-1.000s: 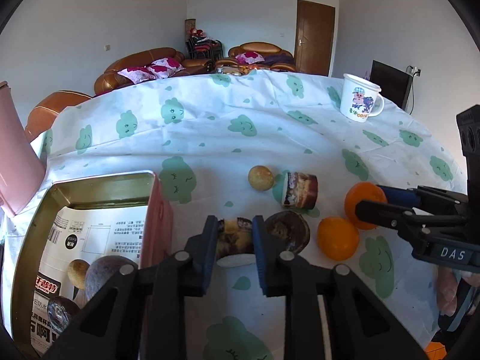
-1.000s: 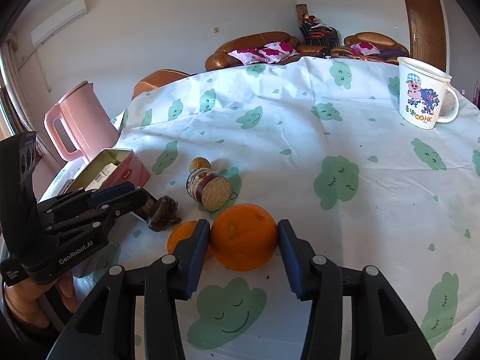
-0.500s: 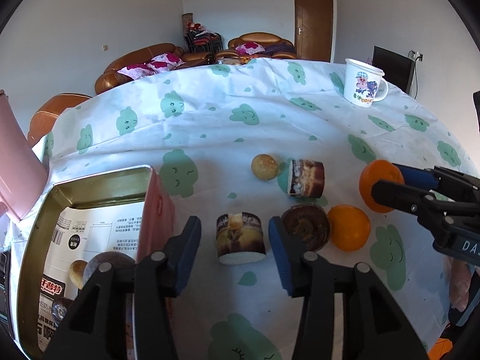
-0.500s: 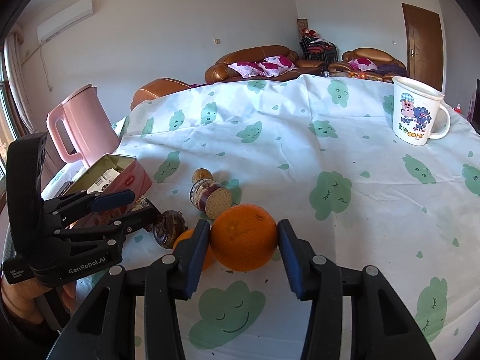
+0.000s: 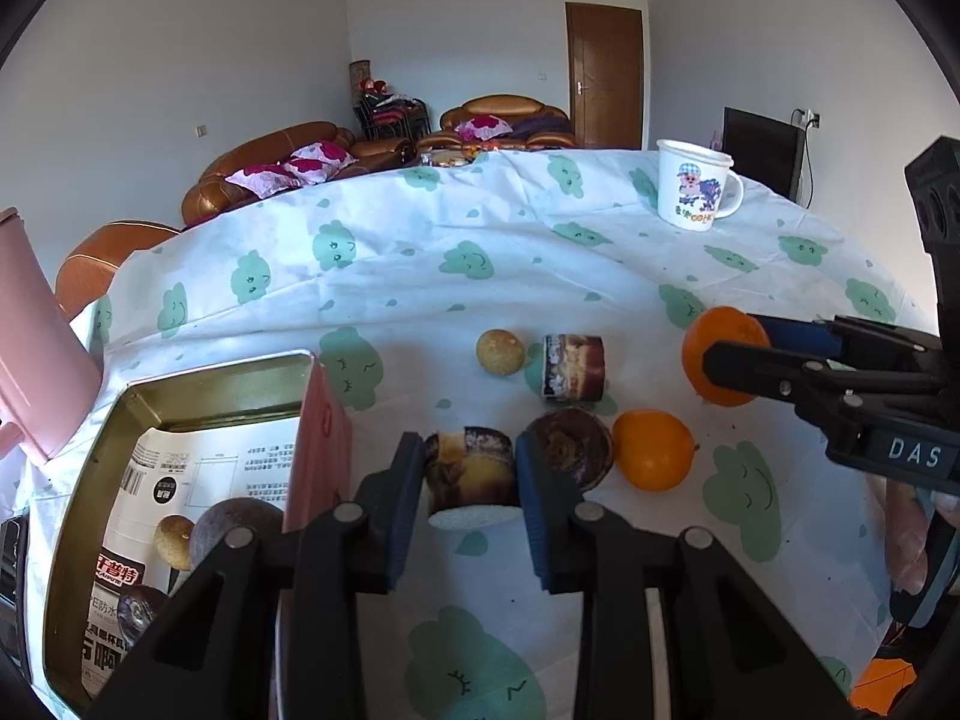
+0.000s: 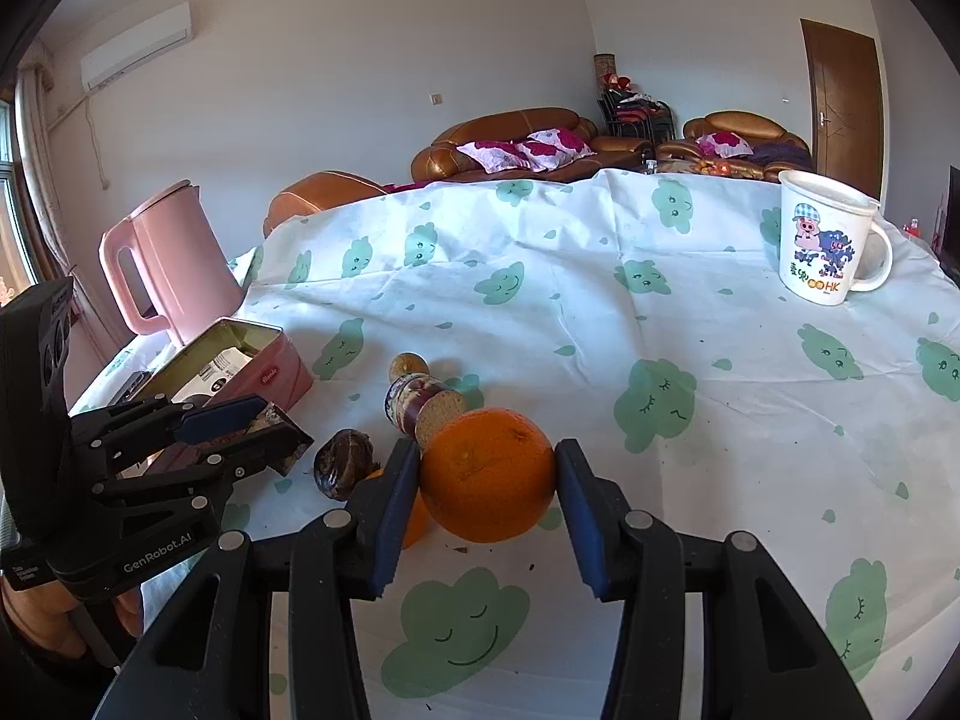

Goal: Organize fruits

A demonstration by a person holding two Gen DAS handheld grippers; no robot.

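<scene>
Left claw (image 5: 471,480) closing on stiff cut fruit chunk (image 5: 471,471), sides pinched; right claw (image 6: 487,495) clamped on firm orange (image 6: 487,474).

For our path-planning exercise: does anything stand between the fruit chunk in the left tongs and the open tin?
Nothing loose does. The left tongs are closing with the fruit chunk between them; only the pink wall of the tin must be cleared.
</scene>
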